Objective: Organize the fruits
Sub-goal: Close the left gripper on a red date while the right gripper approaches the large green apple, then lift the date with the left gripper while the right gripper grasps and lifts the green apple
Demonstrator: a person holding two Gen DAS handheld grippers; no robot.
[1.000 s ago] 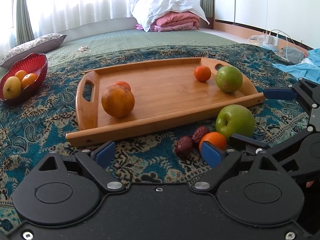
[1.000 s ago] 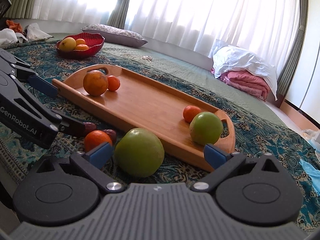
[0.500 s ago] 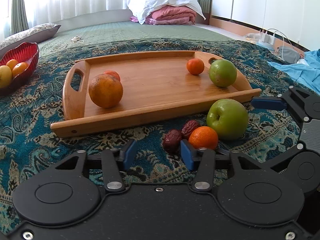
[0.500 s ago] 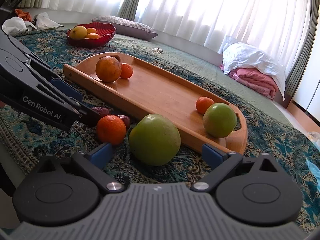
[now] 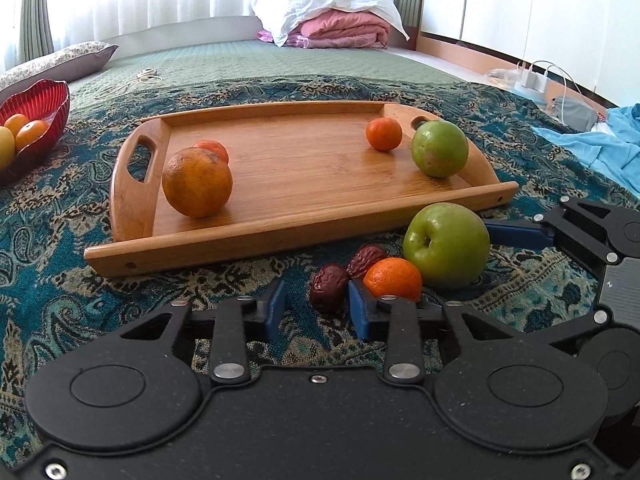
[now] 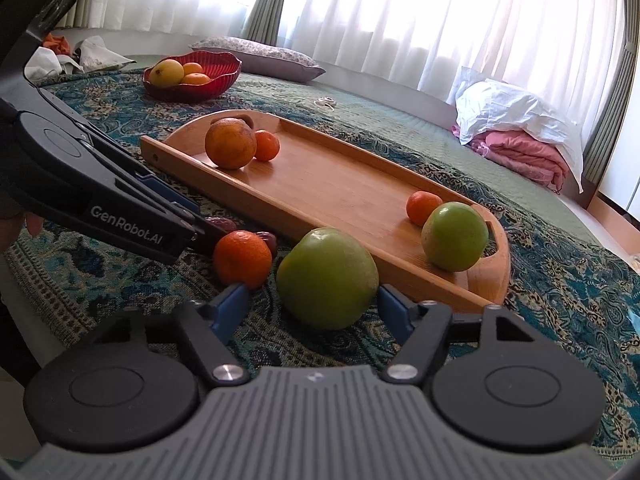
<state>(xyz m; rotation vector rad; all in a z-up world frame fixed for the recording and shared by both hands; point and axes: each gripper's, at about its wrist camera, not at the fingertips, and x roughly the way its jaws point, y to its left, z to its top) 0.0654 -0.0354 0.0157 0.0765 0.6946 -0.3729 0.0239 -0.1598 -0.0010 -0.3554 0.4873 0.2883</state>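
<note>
Wooden tray [image 5: 304, 184], 12 o'clock of both tools, carried an orange, two tangerines, one green apple | red bowl [image 6: 192, 76] held citrus | right gripper [image 6: 310, 306] was closing around the loose green apple [image 6: 326, 278], pads not yet pressing | left gripper [image 5: 316, 310] was narrowing toward a dried date [image 5: 329, 287], apparently to tray both.

Green apple [image 6: 327, 278], orange mandarin [image 6: 242, 258], red bowl [image 6: 192, 76], teal paisley-patterned cloth [image 5: 52, 248], blue-padded black tongs [image 5: 316, 310].
</note>
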